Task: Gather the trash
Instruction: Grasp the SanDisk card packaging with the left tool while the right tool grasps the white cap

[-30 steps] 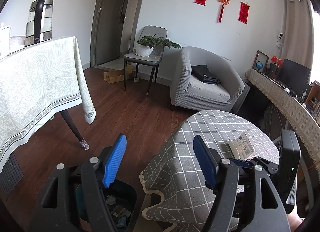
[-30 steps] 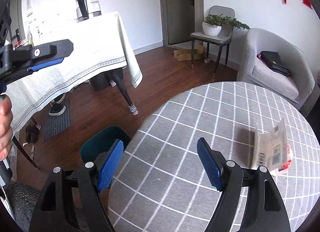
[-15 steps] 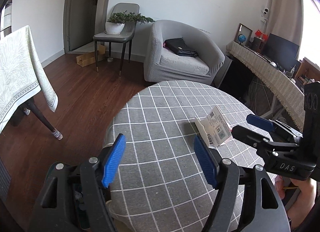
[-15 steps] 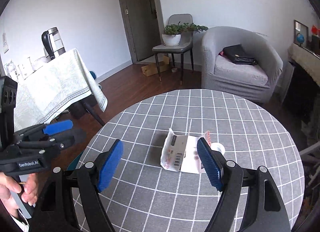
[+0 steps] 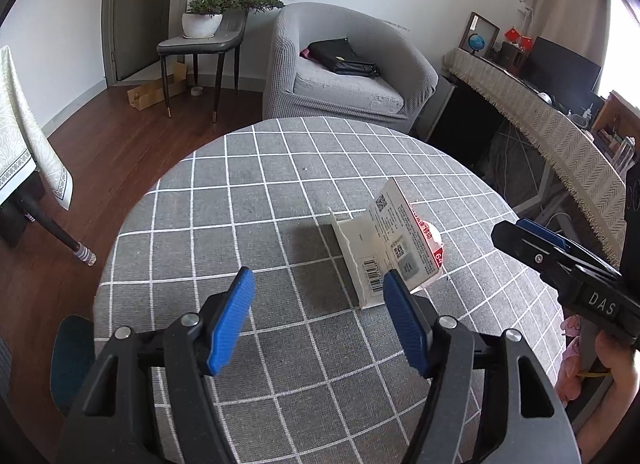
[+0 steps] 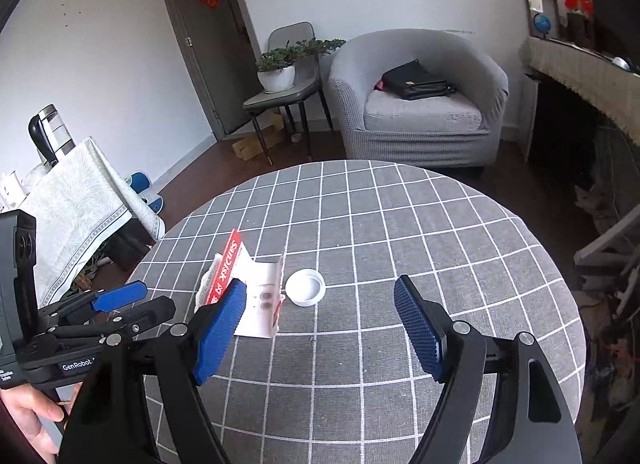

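Right wrist view: torn packaging point(image 6: 256, 296) and a white cap point(image 6: 306, 287) lie mid-frame on the checked desk point(image 6: 400, 232), both tools, left point(image 5: 316, 324) just narrowing and right point(image 6: 320, 328), gaping empty.

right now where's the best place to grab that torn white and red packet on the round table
Grip the upright folded panel of the packet near its top edge, coming down from above with the left tool. It stands tented on the table, so flat pads can pinch the thin card across.
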Demonstrator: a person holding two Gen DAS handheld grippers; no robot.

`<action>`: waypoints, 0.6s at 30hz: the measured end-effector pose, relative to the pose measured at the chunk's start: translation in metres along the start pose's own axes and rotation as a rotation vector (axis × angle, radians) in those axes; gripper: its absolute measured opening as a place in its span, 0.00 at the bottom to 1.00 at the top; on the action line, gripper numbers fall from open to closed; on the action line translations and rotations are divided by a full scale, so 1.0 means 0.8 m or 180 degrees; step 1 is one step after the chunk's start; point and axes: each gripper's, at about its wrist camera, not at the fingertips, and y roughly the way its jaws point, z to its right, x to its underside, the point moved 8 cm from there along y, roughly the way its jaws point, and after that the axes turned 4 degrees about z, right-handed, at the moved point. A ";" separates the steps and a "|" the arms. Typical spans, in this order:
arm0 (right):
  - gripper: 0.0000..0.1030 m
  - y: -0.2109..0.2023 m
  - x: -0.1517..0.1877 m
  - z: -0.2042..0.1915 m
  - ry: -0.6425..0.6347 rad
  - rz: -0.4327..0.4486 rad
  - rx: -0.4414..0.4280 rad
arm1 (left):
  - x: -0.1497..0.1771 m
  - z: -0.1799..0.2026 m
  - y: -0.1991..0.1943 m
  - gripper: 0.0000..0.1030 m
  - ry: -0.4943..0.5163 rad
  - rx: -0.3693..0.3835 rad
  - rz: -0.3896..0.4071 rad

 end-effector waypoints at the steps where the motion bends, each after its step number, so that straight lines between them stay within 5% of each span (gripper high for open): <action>1: 0.75 0.002 0.001 0.006 0.0044 -0.0016 0.0004 | 0.002 0.002 0.005 0.60 0.0006 -0.0002 -0.0015; 13: 0.75 0.022 0.024 0.039 0.0222 -0.0302 0.0035 | 0.008 0.015 0.043 0.30 -0.0007 -0.0061 -0.0149; 18: 0.75 0.029 0.029 0.037 0.0186 -0.0359 0.0052 | 0.007 0.010 0.044 0.07 -0.0069 -0.0043 -0.0148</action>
